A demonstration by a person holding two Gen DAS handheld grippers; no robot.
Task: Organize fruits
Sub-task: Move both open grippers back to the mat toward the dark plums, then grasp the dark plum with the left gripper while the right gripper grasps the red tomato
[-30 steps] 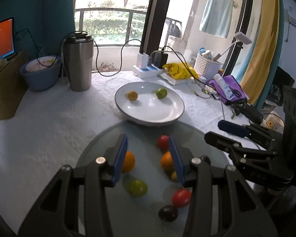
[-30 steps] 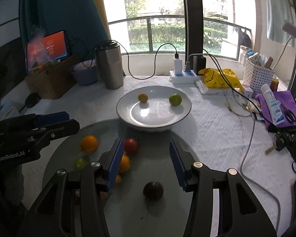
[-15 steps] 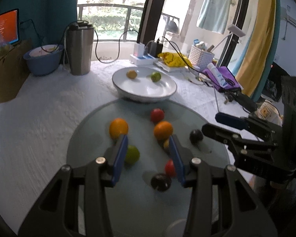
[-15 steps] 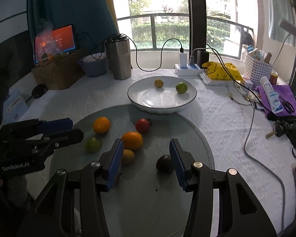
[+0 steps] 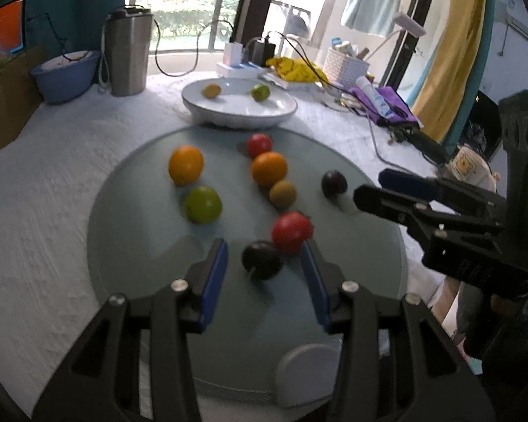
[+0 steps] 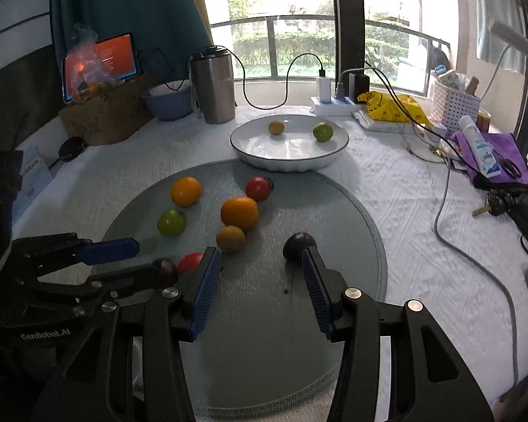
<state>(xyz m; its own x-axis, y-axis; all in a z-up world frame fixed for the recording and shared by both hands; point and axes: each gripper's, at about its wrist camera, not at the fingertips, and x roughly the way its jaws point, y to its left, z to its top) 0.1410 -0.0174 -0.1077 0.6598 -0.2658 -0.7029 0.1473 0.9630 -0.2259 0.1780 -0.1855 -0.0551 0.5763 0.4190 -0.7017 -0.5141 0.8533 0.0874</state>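
Left black blue-padded gripper [image 5: 264,263] released, I straddle dark round plum [image 5: 261,259] on grey glass turntable [image 5: 130,211], near-left of white ceramic plate [image 5: 193,100]. Right gripper [image 6: 260,267] released, second dark plum [image 6: 296,244] at its right pad. Plums smooth, soft, roll-prone; I judge gentle pinch across widest middle.
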